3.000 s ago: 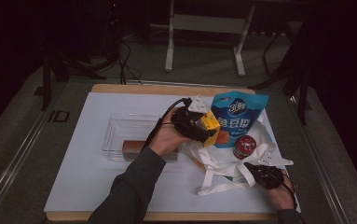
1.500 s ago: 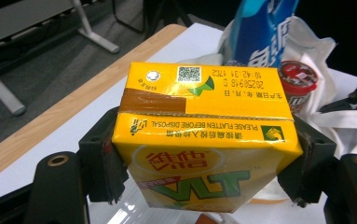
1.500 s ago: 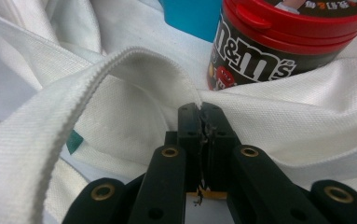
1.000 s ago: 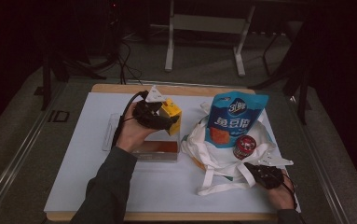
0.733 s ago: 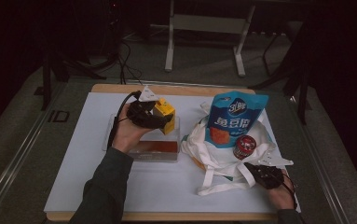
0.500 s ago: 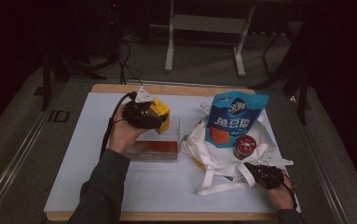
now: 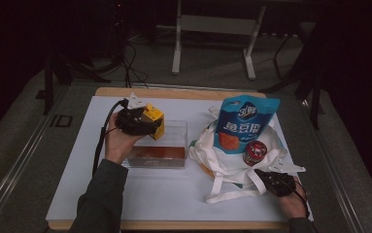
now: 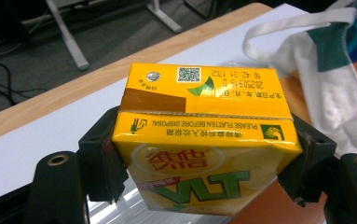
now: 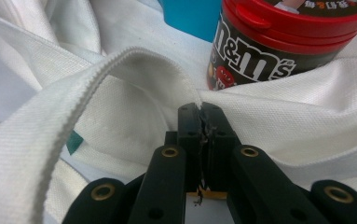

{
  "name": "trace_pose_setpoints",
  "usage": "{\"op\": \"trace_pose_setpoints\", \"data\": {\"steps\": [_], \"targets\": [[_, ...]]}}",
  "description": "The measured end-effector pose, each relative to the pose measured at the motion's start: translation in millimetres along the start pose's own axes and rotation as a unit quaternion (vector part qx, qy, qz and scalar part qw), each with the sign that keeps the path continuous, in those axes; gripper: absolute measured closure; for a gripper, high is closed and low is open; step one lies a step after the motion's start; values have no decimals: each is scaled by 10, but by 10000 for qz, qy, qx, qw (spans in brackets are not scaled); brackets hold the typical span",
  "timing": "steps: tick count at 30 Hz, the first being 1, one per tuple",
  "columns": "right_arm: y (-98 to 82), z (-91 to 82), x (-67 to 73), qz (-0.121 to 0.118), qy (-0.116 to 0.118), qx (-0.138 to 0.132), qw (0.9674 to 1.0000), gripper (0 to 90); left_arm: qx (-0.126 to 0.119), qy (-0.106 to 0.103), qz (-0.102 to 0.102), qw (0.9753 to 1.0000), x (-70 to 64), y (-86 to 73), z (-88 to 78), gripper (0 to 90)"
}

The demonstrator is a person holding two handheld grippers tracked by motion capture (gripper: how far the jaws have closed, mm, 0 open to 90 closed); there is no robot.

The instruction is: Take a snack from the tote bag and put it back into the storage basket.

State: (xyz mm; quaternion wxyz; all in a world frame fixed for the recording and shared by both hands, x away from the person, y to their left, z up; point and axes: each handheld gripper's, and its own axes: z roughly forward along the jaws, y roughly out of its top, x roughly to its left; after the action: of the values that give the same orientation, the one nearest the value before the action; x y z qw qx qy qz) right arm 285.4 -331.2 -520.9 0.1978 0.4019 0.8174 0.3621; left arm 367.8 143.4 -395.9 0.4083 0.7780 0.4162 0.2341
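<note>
Unpacking in hand at the desk (image 7: 174, 194): yellow drink carton (image 7: 153, 120) clamped across its narrow sides in the left claw (image 7: 147, 127), held just above the clear tray (image 7: 174, 141) at centre-left, over its far-left corner. Jaws spread wide to fit the carton, pads pressing both flanks (print upside down in the left gripper view (image 8: 199, 163)). Carton tipped, top face up and toward the far side, long axis apparently running up and away from the hand. Right claw (image 7: 266, 178) pinched fully together on the hem of the white tote bag (image 7: 222, 165) at near right, beside the red-lidded candy tub (image 7: 255, 152) and blue pouch (image 7: 244, 124). Likely next: lowering the carton squarely into the tray, then easing the jaws apart.
</note>
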Motion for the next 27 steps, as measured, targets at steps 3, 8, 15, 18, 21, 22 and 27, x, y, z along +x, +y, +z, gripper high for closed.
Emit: {"op": "trace_pose_setpoints", "data": {"steps": [3,8,15,18,21,22,27], "targets": [[1,0,-1,-6,3,-2,10000,873,-43,64,-92,9999,39,-52,-25,284],[0,1,0,-1,-2,-4,10000,873,37,408,-68,9991,84,-130,-28,283],[-1,0,0,9,-2,-5,10000,873,74,548,-286,9981,173,-268,-13,283],[-2,0,0,8,-4,-6,10000,872,76,625,-347,9974,207,-323,-7,283],[-2,0,1,11,-5,-10,10000,872,31,623,-453,9970,249,-373,-13,283],[-2,0,1,11,-6,-8,10000,873,25,646,-470,9968,255,-383,-13,283],[-2,0,1,12,-8,-10,10000,873,33,824,-591,9948,296,-447,-10,283]]}}
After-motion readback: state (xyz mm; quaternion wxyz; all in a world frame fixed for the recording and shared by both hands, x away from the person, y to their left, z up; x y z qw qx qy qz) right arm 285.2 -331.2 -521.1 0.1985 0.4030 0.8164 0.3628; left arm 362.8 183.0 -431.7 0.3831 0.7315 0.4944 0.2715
